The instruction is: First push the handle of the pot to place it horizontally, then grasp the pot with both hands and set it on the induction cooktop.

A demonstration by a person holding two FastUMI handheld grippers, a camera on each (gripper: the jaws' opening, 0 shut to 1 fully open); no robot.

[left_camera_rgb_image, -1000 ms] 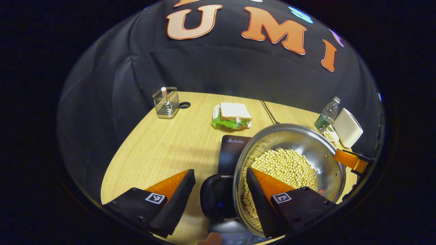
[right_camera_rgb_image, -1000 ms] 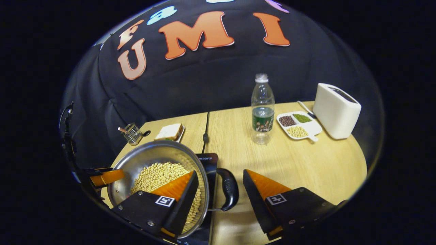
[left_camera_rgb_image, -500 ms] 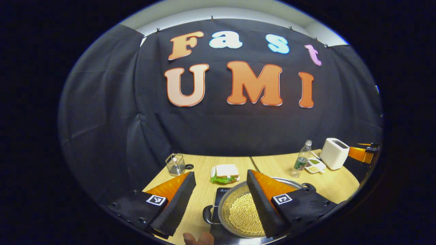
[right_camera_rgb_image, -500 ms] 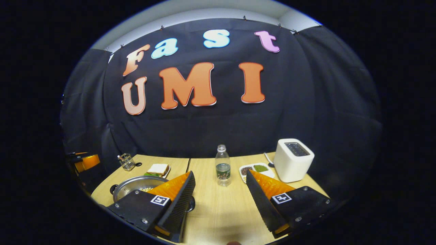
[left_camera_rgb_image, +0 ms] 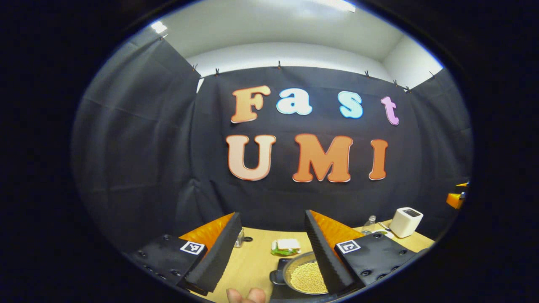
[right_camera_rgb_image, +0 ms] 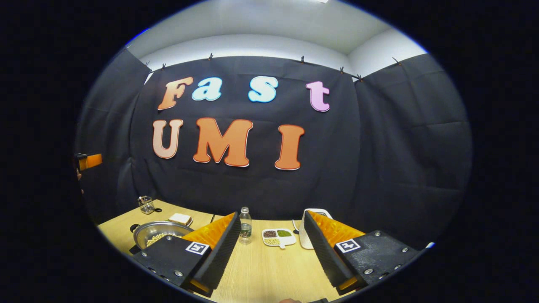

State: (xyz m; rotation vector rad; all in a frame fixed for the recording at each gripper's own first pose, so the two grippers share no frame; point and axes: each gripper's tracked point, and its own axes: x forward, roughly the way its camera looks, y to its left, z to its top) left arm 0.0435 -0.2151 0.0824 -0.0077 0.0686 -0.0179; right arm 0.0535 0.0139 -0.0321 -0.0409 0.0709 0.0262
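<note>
Currently: pot (left_camera_rgb_image: 306,275) of beans on induction cooktop (left_camera_rgb_image: 278,266); left gripper (left_camera_rgb_image: 271,252) and right gripper (right_camera_rgb_image: 270,248) fingers apart, empty. Risk: a returning finger could clip the rim, spilling beans.

The worktop (right_camera_rgb_image: 269,269) is pale wood with fine grain. A silver steel pot (left_camera_rgb_image: 294,269) holds yellow soybeans (left_camera_rgb_image: 306,278) — black handle (left_camera_rgb_image: 276,277). The toaster (left_camera_rgb_image: 405,221) is white; the divided dish (right_camera_rgb_image: 278,237) is white too — dark brown, green and cream beans inside.
</note>
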